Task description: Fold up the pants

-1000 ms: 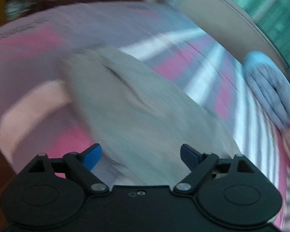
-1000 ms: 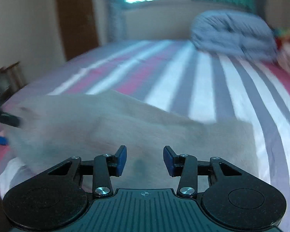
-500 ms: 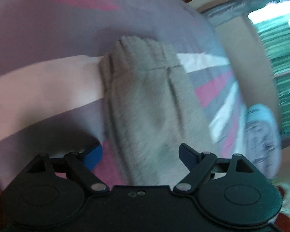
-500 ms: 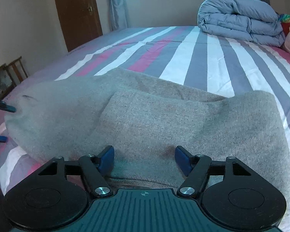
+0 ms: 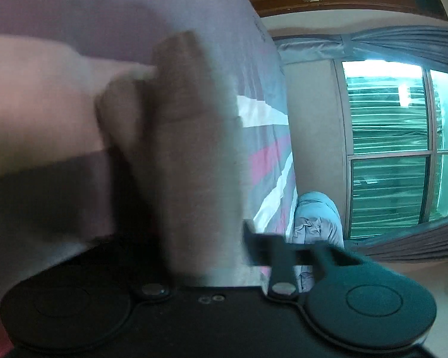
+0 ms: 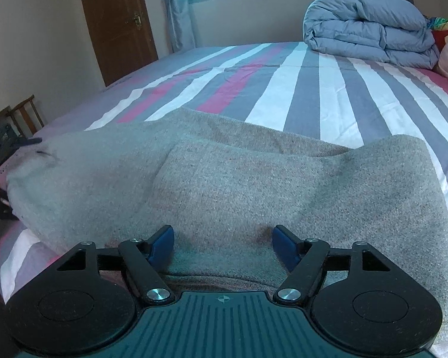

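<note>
Grey pants [image 6: 239,179] lie across the striped bed, with one part folded over the other. My right gripper [image 6: 224,241] rests low over the near edge of the pants. Its blue pads are spread apart and its jaws are still opening, with cloth under them but not pinched. In the left wrist view the pants [image 5: 194,149] run blurred straight up from my left gripper [image 5: 206,238]. Its jaws are closing on a bunched end of the cloth, which hides one finger. That gripper [image 6: 3,208] also shows at the pants' left end, beside a hand.
The striped sheet [image 6: 283,89] covers a wide bed. A folded grey-blue duvet [image 6: 370,26] and colourful bedding [image 6: 445,29] sit at the far right. A brown door [image 6: 116,21], a window [image 5: 397,149] and a wooden chair [image 6: 27,113] stand beyond the bed's left edge.
My left gripper dropped to the end of the pants, rolled, and closed its wide jaws on the cloth. My right gripper's jaws spread wider over the pants.
</note>
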Demonstrator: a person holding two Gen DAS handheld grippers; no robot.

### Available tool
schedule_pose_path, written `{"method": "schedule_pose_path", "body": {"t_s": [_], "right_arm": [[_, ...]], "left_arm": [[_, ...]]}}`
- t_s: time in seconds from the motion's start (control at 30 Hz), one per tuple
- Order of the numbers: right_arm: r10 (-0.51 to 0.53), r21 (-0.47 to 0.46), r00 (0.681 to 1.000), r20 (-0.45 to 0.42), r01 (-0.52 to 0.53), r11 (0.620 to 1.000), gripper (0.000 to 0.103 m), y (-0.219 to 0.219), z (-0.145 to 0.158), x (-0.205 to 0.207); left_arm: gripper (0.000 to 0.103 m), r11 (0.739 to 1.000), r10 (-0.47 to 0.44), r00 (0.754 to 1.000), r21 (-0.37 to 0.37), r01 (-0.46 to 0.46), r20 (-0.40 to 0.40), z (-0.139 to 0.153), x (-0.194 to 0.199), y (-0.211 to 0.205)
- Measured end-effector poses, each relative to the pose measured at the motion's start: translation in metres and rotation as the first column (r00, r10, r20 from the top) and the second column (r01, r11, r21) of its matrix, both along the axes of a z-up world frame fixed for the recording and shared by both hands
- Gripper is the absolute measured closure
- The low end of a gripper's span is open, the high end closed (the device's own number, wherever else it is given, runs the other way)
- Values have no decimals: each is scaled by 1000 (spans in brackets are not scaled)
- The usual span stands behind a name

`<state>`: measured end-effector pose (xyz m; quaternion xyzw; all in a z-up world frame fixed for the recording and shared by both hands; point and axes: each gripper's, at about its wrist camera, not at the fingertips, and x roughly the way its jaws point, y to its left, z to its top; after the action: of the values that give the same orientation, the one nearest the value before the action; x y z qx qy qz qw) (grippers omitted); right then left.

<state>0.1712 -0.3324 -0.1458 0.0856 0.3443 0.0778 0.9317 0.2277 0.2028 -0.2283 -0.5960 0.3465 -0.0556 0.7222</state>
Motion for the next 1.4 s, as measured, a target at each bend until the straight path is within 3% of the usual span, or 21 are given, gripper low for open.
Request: {"method": "schedule_pose_path", "body": {"t_s": [0.17,0.23,0.33,0.4,0.47,0.57,0.67,0.77,0.8,0.9,0.93,1.0,1.1,1.17,1.2,1.23,1.3,1.4], "right_arm": [[-5,-8,1000,-10,5,1000,30,0,5,1],[-13,-25,1000,1,13,1000,30,4,12,0],[0,-19,1000,15,0,1000,30,13,17,4],[27,-78,999,-30,-30,996,29,24,7,12],[40,-128,999,-26,-43,991,24,30,2,16],[42,-60,997,-67,-46,997,23,19,6,23],[-3,81,998,-68,9,997,23,-12,15,15],[-98,162,993,-63,107,981,23,-53,24,-3],[-124,176,991,-57,132,975,23,-68,26,-10],[-176,227,983,-48,182,957,22,-112,34,-29],[-188,254,981,-53,196,947,23,-127,35,-35],[-222,310,973,-57,229,923,22,-153,37,-45],[-227,421,971,-70,235,876,22,-179,40,-55],[-212,461,975,-68,219,860,22,-185,43,-57],[-209,470,976,-64,215,856,22,-187,47,-57],[-208,479,976,-60,211,852,22,-189,48,-58],[-190,523,980,-59,192,830,17,-190,51,-57],[-195,550,979,-54,192,813,11,-186,56,-61]], "left_arm": [[94,995,-11,1000,100,11,2,11,-4,-1],[94,978,-47,998,207,38,40,32,-6,-8],[94,950,-119,987,300,83,105,65,-6,-24],[94,917,-186,971,381,116,152,93,-10,-41],[94,854,-287,939,495,161,190,121,-14,-70],[94,730,-461,862,643,233,212,156,-25,-126],[94,583,-623,762,754,303,176,173,-43,-189],[94,379,-764,641,855,355,72,173,-65,-264],[94,322,-793,608,871,370,35,167,-75,-283],[94,116,-857,500,899,421,-123,136,-104,-343],[91,52,-859,482,908,416,-171,124,-113,-359],[84,-50,-844,478,923,381,-243,108,-129,-381],[76,-93,-836,480,930,355,-267,109,-142,-394],[62,-131,-847,463,947,294,-261,118,-150,-393],[55,-127,-853,455,948,293,-255,122,-150,-392],[44,-113,-854,457,946,304,-249,125,-151,-388],[44,-77,-848,476,942,326,-234,130,-146,-375],[36,13,-835,512,925,380,-199,137,-136,-358]]}}
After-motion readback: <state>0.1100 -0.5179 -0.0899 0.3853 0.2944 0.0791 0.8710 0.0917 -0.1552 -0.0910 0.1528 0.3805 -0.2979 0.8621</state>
